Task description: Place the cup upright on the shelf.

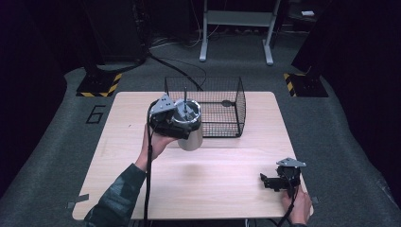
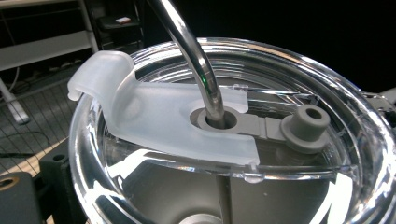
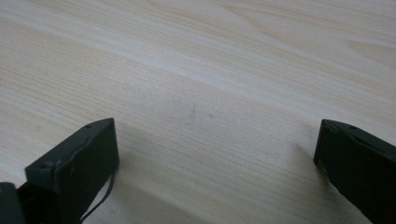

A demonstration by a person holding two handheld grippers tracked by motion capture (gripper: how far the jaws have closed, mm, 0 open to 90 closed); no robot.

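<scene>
A steel tumbler with a clear lid and a metal straw hangs above the wooden table, just in front of the wire basket. My left gripper is shut on its upper rim. In the left gripper view the clear lid sits very close, with a frosted slider tab, the straw through its hole and a grey plug. My right gripper rests low at the table's front right, open. Its fingers stand wide apart over bare wood, nothing between them.
The black wire basket stands at the table's far middle with a small dark object inside. Beyond the table are a grey floor, cables, hazard-striped stand bases and a white frame.
</scene>
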